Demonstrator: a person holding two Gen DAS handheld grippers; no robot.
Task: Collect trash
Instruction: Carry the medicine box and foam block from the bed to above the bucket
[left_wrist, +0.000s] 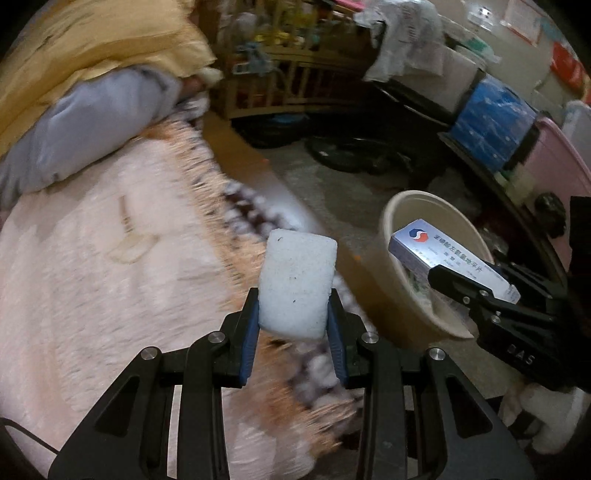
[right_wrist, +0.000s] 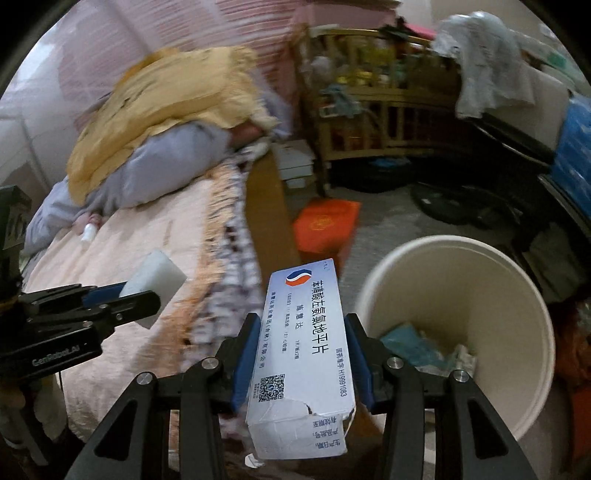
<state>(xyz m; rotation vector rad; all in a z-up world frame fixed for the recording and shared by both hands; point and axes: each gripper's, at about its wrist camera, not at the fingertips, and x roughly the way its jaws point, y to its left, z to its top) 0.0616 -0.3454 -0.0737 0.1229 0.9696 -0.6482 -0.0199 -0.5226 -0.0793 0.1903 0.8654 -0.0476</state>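
Room: cluttered bedroom, with a bed under a pale pink blanket (left_wrist: 92, 280) to the left of both grippers and bare grey floor (left_wrist: 332, 184) ahead of them; much of it is motion-blurred for me.
Left gripper (left_wrist: 293, 314): I see it pinching a white foam block (left_wrist: 297, 284) between its blue pads, the block standing up beyond the fingertips, over the fringed blanket edge.
Right gripper (right_wrist: 301, 354): its jaws are clamped on the long sides of a white medicine box (right_wrist: 301, 354), torn at the near end, which juts forward past the fingertips.
Trash bin (right_wrist: 454, 332): cream, round, open-topped, on the floor just right of the right gripper; from the left wrist view the box's far end hangs over its rim.
Bin contents: crumpled wrappers (right_wrist: 424, 347) lie at the bottom.
Orange box (right_wrist: 327, 225): on the floor ahead of the right gripper, beside the bed.
Bedding: a yellow quilt (right_wrist: 166, 107) over a grey pillow (right_wrist: 166, 170), far left at the head of the bed.
Further out: a wooden crib (right_wrist: 373, 103) piled with things.
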